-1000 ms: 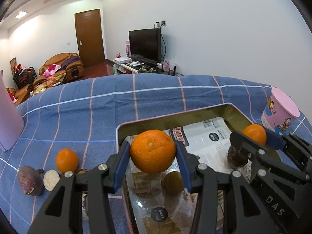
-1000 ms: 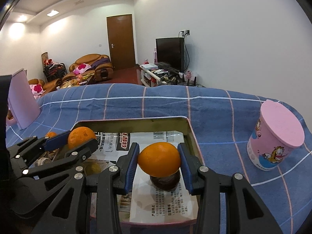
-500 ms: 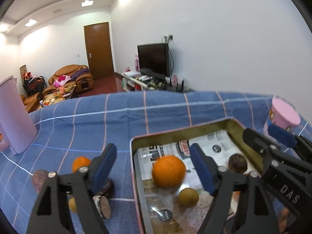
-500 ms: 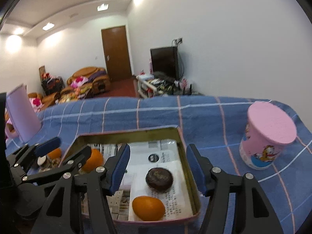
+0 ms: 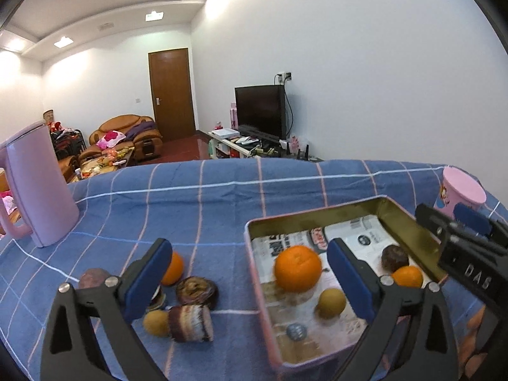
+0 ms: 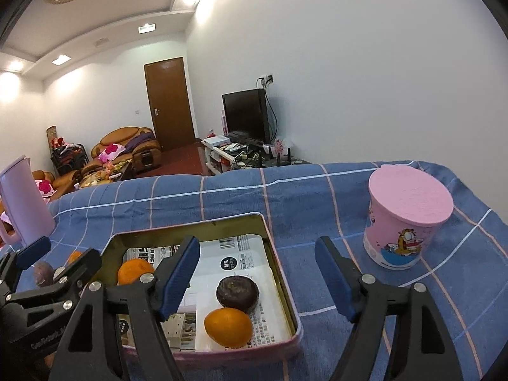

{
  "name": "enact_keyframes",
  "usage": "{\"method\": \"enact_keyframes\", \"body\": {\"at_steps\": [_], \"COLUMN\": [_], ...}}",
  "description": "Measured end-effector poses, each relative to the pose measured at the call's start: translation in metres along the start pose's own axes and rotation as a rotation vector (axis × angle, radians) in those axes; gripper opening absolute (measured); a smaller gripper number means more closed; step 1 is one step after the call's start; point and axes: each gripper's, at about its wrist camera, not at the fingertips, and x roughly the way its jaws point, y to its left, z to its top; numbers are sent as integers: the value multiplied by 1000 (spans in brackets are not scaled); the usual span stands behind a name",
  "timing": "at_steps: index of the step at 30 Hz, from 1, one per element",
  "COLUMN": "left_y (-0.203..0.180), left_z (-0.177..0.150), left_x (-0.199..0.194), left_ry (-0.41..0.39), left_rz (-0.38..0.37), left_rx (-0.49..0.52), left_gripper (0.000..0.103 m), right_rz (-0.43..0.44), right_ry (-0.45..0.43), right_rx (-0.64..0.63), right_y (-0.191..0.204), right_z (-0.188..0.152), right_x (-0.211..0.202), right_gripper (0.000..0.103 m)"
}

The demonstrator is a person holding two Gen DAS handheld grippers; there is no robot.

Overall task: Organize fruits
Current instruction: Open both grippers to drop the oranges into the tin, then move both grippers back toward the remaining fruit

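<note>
Both tools are hovering over the tin tray [image 5: 409,219] w/ jaws opening and nothing between the pads, so the step in hand looks like the release end of a place. Left tool [image 5: 247,281]: jaws spread wide, one finger over the tray, the other over the loose fruit outside it; the big orange [image 5: 297,272] lies free on the newspaper lining inside the tray, slightly blurred, so it may be rolling. Right tool [image 6: 257,277]: jaws apart too, empty; below it in the tray sit a smaller orange [image 6: 228,327] near the front wall and a dark round fruit [image 6: 237,292] just behind it, touching or nearly so. A small yellowish fruit [image 5: 331,302] is also in the tray, near the big orange. Not yet sorted, on the blue checked cloth of the tabletop [image 5: 206,200] left of the tray: another orange [image 5: 173,268] partly behind the left finger, a dark brown fruit [image 5: 197,290], a cut brown piece [image 5: 190,322], a small yellow fruit [image 5: 155,323] touching it, and a purplish one [image 5: 94,277] further left; something more may hide behind the finger, can't tell. Roughly half done by my read. Next move prob. calls for swinging the left tool left and down onto that cluster, picking one piece w/o nudging its neighbours, since they lie close together. The right tool has no loose fruit near it; the pink lidded cup [image 6: 404,219] and pink jug [image 5: 35,184] stand well clear.
</note>
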Motion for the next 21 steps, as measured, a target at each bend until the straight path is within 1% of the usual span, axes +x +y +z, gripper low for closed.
{"method": "enact_keyframes", "body": {"at_steps": [7,14,21], "left_y": [19,50,77], "left_z": [-9,-16,-19], "left_x": [-8,-12,-13], "left_ry": [14,28,30], "left_rz": [19,39,73], "left_rx": [6,-1,1], "left_gripper": [102,103,103], "right_rz": [-31,-68,-55], "right_ry": [-15,-43,-39], "right_rx": [-14,-39,-60], "right_y": [6,18,40], "right_z": [-3,-9,-17], "right_x": [-8,-25,-33], "right_gripper": [76,76,76]}}
